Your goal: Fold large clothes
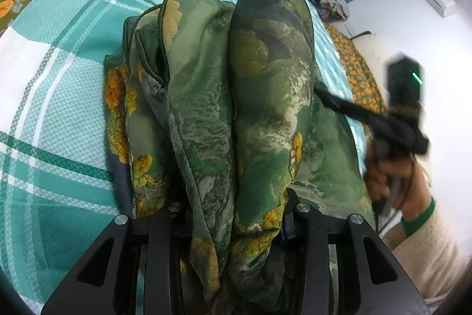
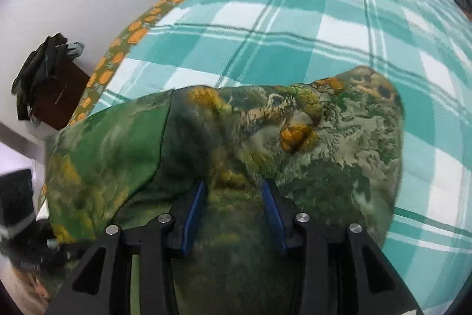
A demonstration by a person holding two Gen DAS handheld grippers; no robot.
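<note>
A large green cloth (image 1: 265,85) printed with yellow flowers lies partly folded on the bed. In the left wrist view it drapes in two long humps over my left gripper (image 1: 234,108), hiding both fingers; folds run down between the jaws, which are shut on it. In the right wrist view the same cloth (image 2: 324,138) spreads ahead of my right gripper (image 2: 234,182). Its blue pads (image 2: 194,208) press a thick fold between them, and the fingertips are buried in fabric. The left wrist view also shows the right gripper's blurred body (image 1: 404,96) at the right edge, held by a hand (image 1: 389,173).
The bed carries a teal and white checked sheet (image 2: 295,34) over an orange-flowered cover (image 2: 135,32) along its edge. A brown cabinet (image 2: 59,96) with dark clothes on top stands by the white wall. A cream sleeve with a green cuff (image 1: 424,232) is at the right.
</note>
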